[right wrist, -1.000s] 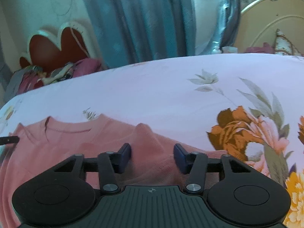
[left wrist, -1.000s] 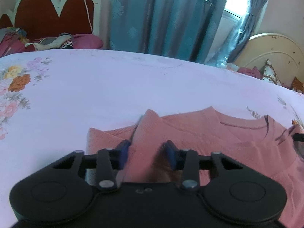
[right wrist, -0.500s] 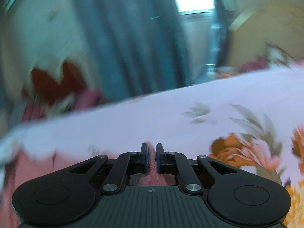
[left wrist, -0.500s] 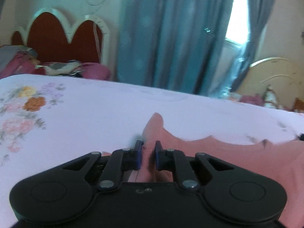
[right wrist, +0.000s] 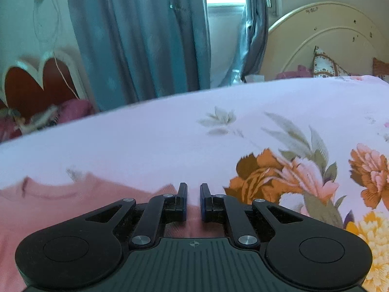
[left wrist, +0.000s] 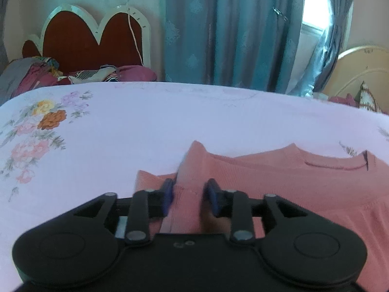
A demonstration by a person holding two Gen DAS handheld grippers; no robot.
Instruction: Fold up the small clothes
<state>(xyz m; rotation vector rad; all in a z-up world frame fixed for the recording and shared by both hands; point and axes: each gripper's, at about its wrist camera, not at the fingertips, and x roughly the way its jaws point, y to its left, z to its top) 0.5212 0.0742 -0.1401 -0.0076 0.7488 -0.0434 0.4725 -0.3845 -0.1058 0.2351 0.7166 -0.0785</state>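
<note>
A pink knit top [left wrist: 279, 177] lies on the floral bedsheet [left wrist: 145, 121], its neckline at the far right in the left wrist view. My left gripper [left wrist: 190, 198] is open, its jaws either side of a raised fold at the top's left shoulder. In the right wrist view the same top [right wrist: 60, 202] lies at lower left. My right gripper [right wrist: 193, 200] is nearly closed, pinching the pink fabric at the top's right shoulder edge.
A red scalloped headboard [left wrist: 92, 39] with piled clothes [left wrist: 36, 75] stands behind on the left. Teal curtains [left wrist: 231, 31] hang at the back. A cream headboard [right wrist: 323, 41] with cushions stands at the right. Large printed flowers [right wrist: 279, 175] cover the sheet on the right.
My left gripper was shut on the fold half a second ago and is now open, with the fabric lower on the bed. My right gripper stays closed on the fabric and has steadied.
</note>
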